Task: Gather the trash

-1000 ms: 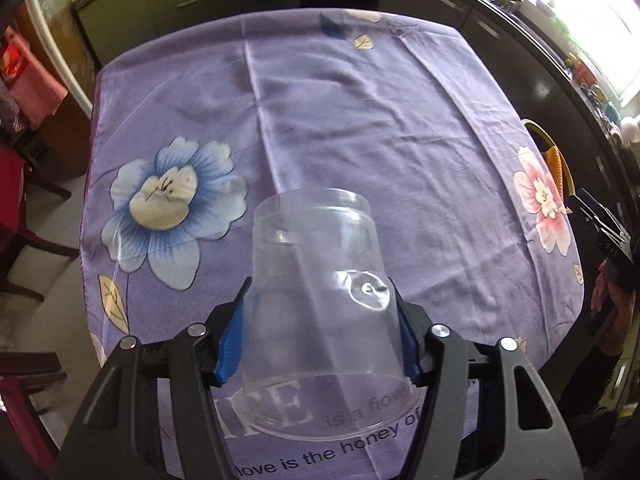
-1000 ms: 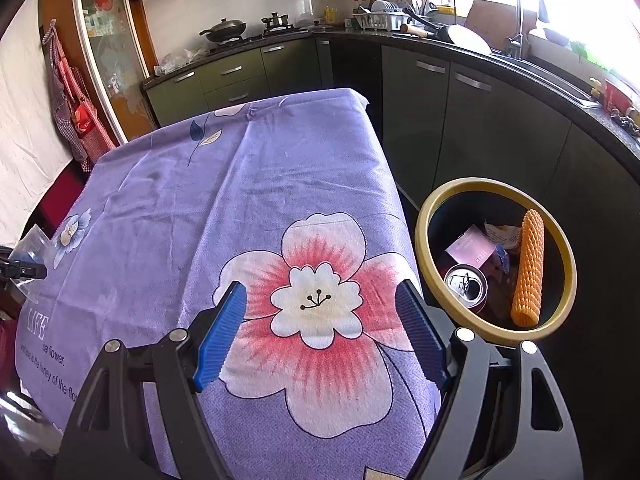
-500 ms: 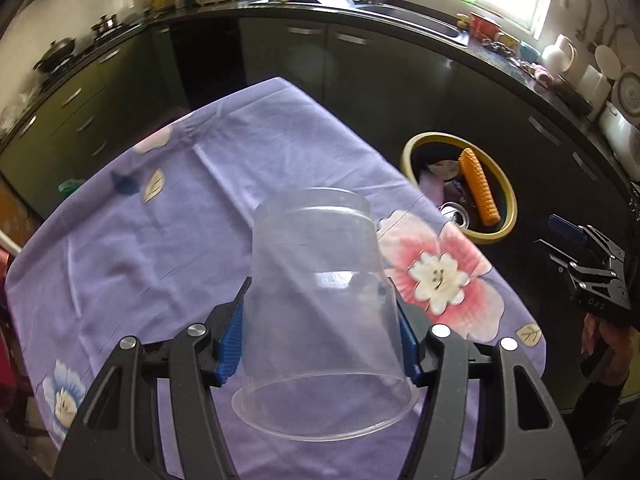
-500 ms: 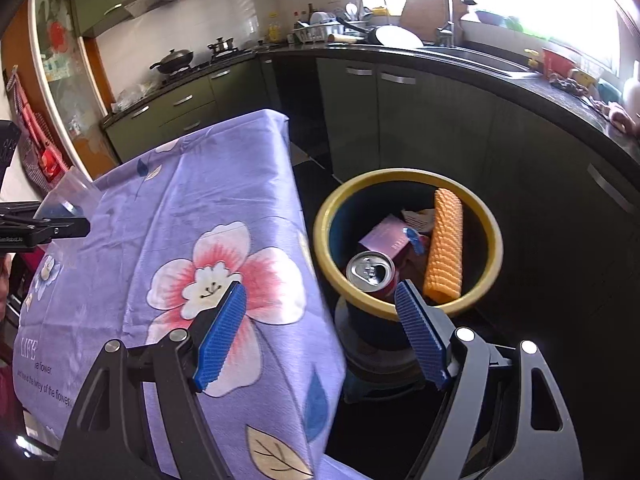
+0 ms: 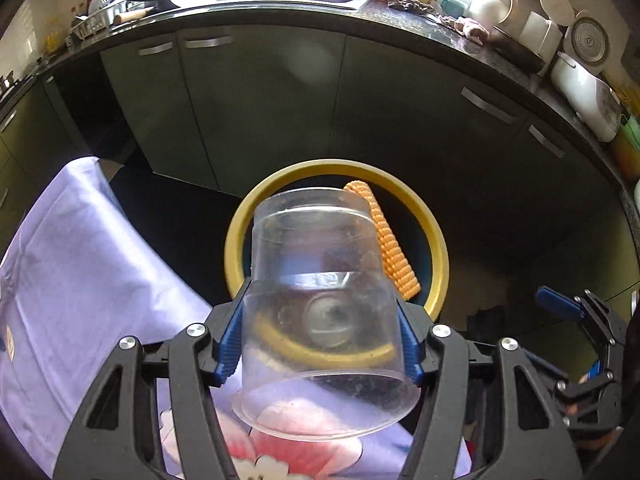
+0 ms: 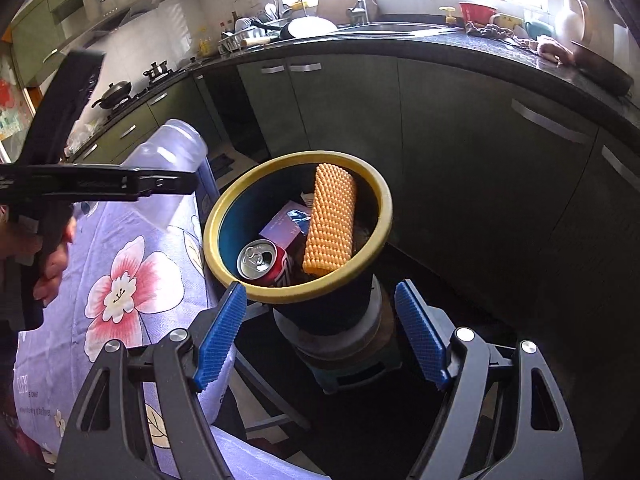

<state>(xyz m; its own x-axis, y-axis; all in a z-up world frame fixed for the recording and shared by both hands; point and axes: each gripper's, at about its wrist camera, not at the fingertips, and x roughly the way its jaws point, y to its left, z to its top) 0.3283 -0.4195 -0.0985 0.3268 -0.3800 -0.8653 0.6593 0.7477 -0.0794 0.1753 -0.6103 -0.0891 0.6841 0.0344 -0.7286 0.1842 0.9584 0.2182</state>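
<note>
clear plastic cup (image 5: 320, 304), ribbed blue pads (image 5: 229, 340) gripping.

Cup (image 5: 320, 300) clamped between left gripper (image 5: 320, 344) pads, base pointing away, hanging over bin (image 6: 384, 204) rim nearest table (image 6: 120, 280). Bin sits just right of table edge, in front of cabinets (image 6: 460, 128). In bin: can (image 6: 264, 262) near side, foam sleeve (image 6: 330, 220) leaning right, carton (image 6: 286, 224) between. Right gripper (image 6: 320, 336) empty, before bin.

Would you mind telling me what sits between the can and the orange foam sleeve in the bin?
A pink-purple packet sits between them, per the right wrist view.
</note>
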